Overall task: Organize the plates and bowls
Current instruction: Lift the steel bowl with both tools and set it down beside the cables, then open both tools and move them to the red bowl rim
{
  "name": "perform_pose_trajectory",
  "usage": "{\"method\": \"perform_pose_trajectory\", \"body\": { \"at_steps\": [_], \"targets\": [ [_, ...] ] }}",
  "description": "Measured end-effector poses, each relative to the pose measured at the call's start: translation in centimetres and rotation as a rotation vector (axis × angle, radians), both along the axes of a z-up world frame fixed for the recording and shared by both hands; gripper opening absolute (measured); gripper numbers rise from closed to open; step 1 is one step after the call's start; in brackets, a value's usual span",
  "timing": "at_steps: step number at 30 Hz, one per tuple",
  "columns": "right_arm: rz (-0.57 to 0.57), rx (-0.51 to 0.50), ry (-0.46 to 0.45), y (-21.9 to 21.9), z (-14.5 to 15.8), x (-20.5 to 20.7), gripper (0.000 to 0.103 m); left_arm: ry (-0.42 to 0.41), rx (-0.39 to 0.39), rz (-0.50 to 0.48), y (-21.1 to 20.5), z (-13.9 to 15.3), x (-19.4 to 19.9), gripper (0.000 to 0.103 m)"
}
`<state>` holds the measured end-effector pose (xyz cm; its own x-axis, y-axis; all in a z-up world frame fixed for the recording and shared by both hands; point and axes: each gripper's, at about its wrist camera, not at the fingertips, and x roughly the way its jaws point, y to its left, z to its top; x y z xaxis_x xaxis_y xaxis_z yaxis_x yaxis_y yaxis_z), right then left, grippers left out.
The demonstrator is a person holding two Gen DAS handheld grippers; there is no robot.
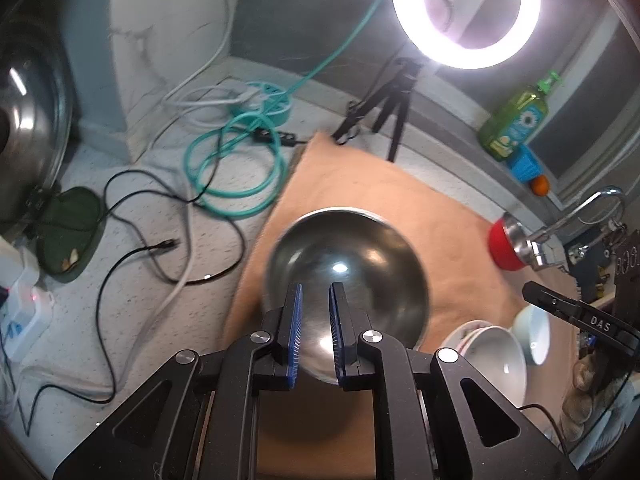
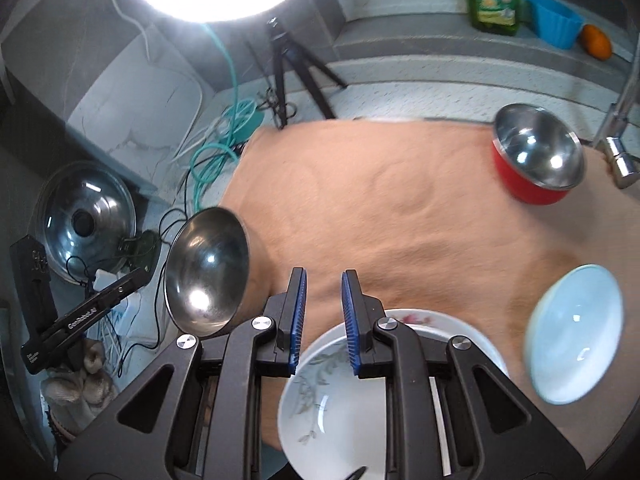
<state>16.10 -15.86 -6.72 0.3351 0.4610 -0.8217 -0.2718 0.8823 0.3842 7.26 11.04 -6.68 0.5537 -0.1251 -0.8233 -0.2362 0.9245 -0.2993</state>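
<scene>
The left claw [image 1: 316, 308] is pinched on the rim of the steel bowl [image 1: 348, 272], tipped up over the orange cloth [image 2: 360, 200]. The right claw [image 2: 324, 304] pinches the white bowl [image 2: 340, 400]. Thin rims could slip and fall.

A shiny steel bowl [image 1: 348, 280] is tipped on its side, its rim pinched between the left jaws. A white bowl with a leaf picture [image 2: 332, 392] sits in a flowered plate [image 2: 440, 330] right under the right jaws. A pale blue bowl [image 2: 576, 332] leans to their right, and a red bowl with a steel inside [image 2: 536, 152] sits far ahead.
</scene>
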Motion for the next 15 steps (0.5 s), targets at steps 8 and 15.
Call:
{"method": "perform_pose_trajectory", "body": {
  "at_steps": [8,15],
  "targets": [
    [-0.062,0.004,-0.043,-5.3,2.3,-0.1,0.018,-0.032,-0.031,-0.115,-5.5,1.2,2.3,0.012],
    [-0.145,0.021,-0.050,-11.4,3.6,-0.1,0.018,-0.028,-0.053,-0.218,-11.2,1.4,5.0,0.012]
  ]
}}
